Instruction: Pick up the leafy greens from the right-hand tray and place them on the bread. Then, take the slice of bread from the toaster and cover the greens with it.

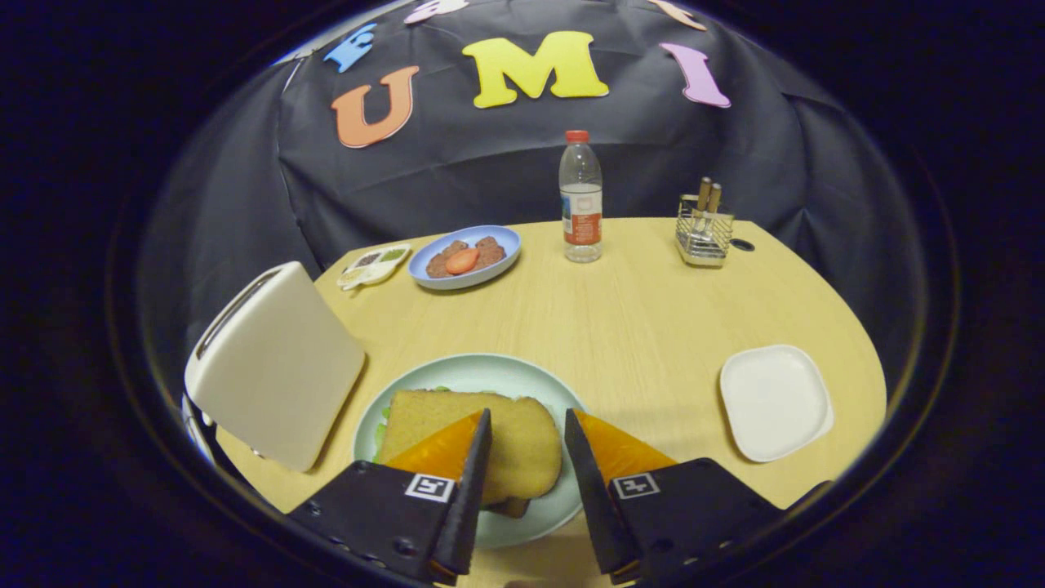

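My gripper (pixel 526 425) hangs just over the near part of the plate (pixel 490 371), its fingers spread apart with nothing between them but a view of the bread (pixel 490 433) below. I am holding nothing. The left finger lies over the top slice; the right finger stands off to the slice's right, over the plate's rim.

The top slice sits on the plate, tilted a little, with a second slice's edge (pixel 510 508) peeking from under it near my left fingertip. A bit of green, the greens (pixel 380 426), shows at the slice's left side, tucked under it.

Left of my fingers stands the toaster (pixel 273 367), close beside the plate. Right of my fingers, well apart from the plate, lies the white tray (pixel 775 402), bare on top.

Beyond my fingers, far across the table (pixel 637 318), are a blue dish (pixel 465 257) with brown pieces and a reddish one, a small sauce dish (pixel 375 265) to its left, a bottle (pixel 580 200) straight ahead, and a wire rack (pixel 704 229) holding wooden handles to the right.
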